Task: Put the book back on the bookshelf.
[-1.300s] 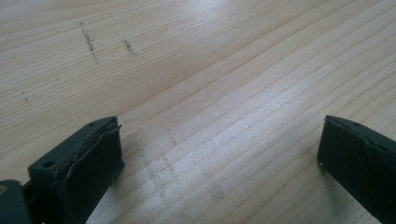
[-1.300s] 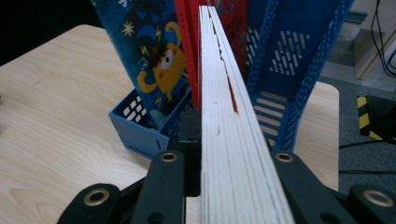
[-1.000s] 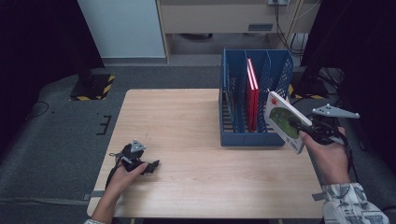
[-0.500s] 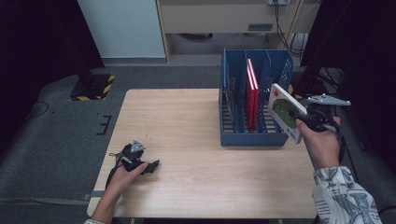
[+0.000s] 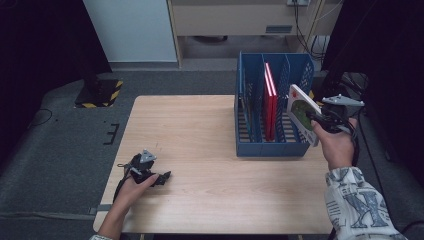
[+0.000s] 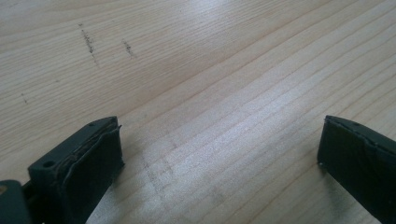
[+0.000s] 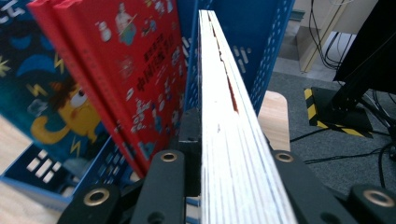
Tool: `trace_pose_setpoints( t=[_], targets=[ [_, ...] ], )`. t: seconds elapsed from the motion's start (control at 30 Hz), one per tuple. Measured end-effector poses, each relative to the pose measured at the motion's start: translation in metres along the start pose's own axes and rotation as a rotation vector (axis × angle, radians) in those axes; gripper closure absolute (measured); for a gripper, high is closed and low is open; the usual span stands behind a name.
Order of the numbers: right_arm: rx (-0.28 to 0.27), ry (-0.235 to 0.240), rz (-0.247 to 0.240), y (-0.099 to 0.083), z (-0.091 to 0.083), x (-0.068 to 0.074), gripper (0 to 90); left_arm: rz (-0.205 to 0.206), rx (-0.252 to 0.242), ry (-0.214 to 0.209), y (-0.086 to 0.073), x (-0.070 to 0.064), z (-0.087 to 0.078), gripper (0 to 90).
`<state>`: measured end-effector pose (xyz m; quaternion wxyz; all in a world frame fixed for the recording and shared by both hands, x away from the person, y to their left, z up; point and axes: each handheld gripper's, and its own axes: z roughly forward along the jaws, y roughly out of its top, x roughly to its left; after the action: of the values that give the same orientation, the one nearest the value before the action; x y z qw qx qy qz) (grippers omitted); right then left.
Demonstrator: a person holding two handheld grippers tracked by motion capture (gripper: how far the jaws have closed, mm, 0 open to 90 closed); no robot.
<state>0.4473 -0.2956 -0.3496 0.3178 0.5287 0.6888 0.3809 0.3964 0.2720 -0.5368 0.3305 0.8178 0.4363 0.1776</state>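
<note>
Raised and shifted toward the blue rack (image 5: pixel 272 145) since the earlier frame, the right gripper (image 5: pixel 320 121) pinches a white book (image 5: pixel 301 112) at right of frame, beside the rack's right wall. Left gripper (image 5: pixel 161 178) rests spread on the table (image 5: pixel 200 130), lower left.

The held book's (image 7: pixel 233 140) cover faces away in the right gripper view, its near end cut off. The dark blue book (image 7: pixel 42 93) runs past the left edge.

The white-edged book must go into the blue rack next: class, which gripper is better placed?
Right. The right gripper is shut on the book beside the blue rack. The left gripper rests open, far off on the table.
</note>
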Motion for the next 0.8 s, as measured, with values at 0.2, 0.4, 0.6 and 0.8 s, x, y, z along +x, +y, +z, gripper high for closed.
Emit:
trace_pose_setpoints(
  t=[0.2,0.4,0.6,0.8],
  targets=[
    [0.002,-0.015,0.006,0.004,0.010,-0.004,75.5,0.001,0.000,-0.001,0.000,0.000,0.000,0.0],
    [-0.002,-0.030,0.026,0.006,0.018,-0.005,75.5,0.001,0.000,-0.001,0.000,0.000,0.000,0.0],
    [-0.011,-0.036,0.036,0.009,0.022,-0.005,75.5,0.002,0.000,-0.002,0.000,0.000,0.000,0.0],
    [-0.008,-0.045,0.035,0.009,0.029,-0.005,75.5,0.002,0.000,-0.002,0.000,0.000,0.000,0.0]
  ],
)
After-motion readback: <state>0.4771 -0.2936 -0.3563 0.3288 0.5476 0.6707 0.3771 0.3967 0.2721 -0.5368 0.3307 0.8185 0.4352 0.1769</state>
